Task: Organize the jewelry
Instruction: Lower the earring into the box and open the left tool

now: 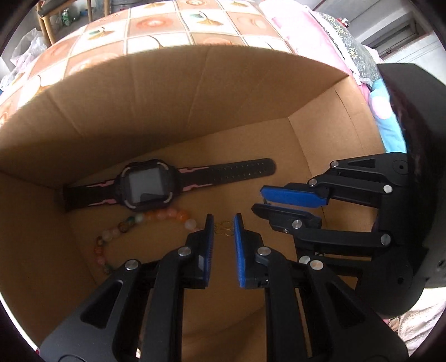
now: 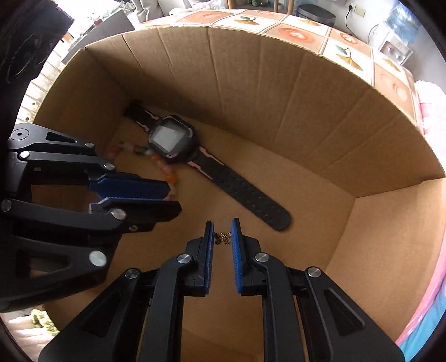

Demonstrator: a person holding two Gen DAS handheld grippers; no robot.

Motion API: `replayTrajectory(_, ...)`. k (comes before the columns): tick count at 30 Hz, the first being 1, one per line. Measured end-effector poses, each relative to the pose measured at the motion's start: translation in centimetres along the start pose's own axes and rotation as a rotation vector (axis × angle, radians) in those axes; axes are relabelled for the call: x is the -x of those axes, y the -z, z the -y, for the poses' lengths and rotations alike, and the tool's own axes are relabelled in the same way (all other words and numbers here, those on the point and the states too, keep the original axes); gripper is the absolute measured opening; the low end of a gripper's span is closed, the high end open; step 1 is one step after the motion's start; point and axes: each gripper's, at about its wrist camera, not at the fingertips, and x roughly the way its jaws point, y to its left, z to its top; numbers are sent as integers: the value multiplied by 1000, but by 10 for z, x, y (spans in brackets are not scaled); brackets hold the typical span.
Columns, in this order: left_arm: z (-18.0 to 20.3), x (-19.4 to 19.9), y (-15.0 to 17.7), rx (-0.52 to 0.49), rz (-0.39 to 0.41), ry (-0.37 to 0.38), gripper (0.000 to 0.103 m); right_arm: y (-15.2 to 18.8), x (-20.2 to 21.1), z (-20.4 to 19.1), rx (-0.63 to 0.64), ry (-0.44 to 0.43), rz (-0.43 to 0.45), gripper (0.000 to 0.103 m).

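Both grippers reach into an open cardboard box (image 1: 167,92). A black and pink smartwatch (image 1: 150,183) lies flat on the box floor, also in the right wrist view (image 2: 172,139). A string of coloured beads (image 1: 133,222) lies beside it (image 2: 164,170). My left gripper (image 1: 223,225) is open, with a small gold wire earring (image 1: 224,228) on the floor between its tips. My right gripper (image 2: 222,229) is open, with a small gold butterfly charm (image 2: 222,238) on the floor between its tips. Each gripper shows in the other's view (image 1: 259,200) (image 2: 172,197).
The box (image 2: 306,92) stands on a surface with a tiled flower-pattern cloth (image 1: 172,25). Pink and blue bedding (image 1: 384,111) lies to the right of the box. The box walls rise high around both grippers.
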Motion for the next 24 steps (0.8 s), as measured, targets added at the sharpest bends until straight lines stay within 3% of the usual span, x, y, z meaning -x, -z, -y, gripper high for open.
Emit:
replayTrajectory(5,-6,-8,-5,55,-17,33,28,2,4,6,4,31,10,17)
replayTrajectory(11,-3,19,5,56,61,29,28,11,28,12,-17,32,64,26)
replayTrajectory(16,13,84,36,-2,219,8,28,31,89,7,-33,14,229,30)
replayTrajectory(18,22,119,61,-43,303,5,32,48,118,2,-37,-20,309,39)
replayTrajectory(22,38,176,128,-132,476,5,47,106,181,-21,-2,-90,508,47)
replayTrajectory(24,38,195,158,-166,545,-6,56,133,192,-33,14,-119,565,51)
